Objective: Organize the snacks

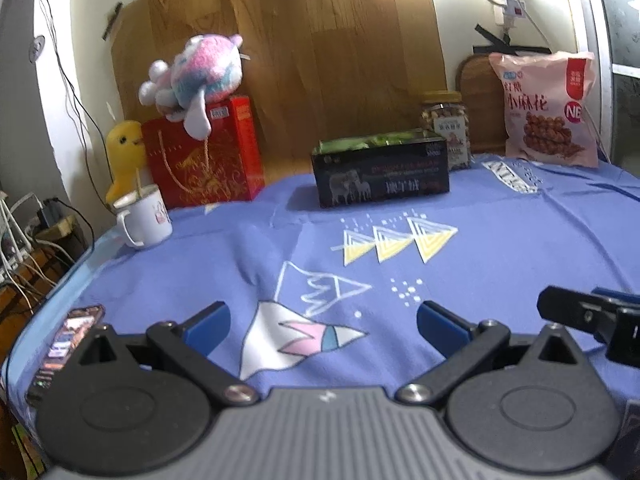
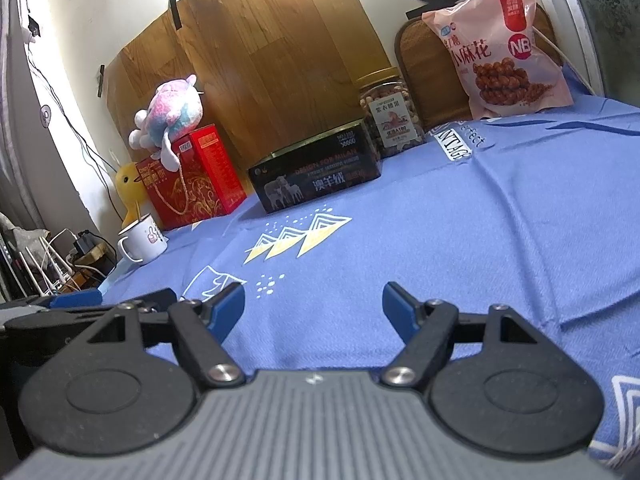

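Note:
A black box (image 1: 380, 172) (image 2: 316, 178) stands at the back of the blue cloth, with green packets showing in its open top. Behind it stands a clear jar of nuts (image 1: 446, 128) (image 2: 394, 114). A pink snack bag (image 1: 550, 108) (image 2: 502, 46) leans at the back right. My left gripper (image 1: 324, 326) is open and empty, low over the near cloth. My right gripper (image 2: 314, 306) is open and empty, also near the front; it shows at the right edge of the left wrist view (image 1: 592, 316).
A red gift box (image 1: 204, 156) with a plush toy (image 1: 200, 76) on top stands at the back left, beside a yellow duck toy (image 1: 124, 152) and a white mug (image 1: 144, 216). A phone (image 1: 66, 344) lies at the table's left edge. Cables hang beyond it.

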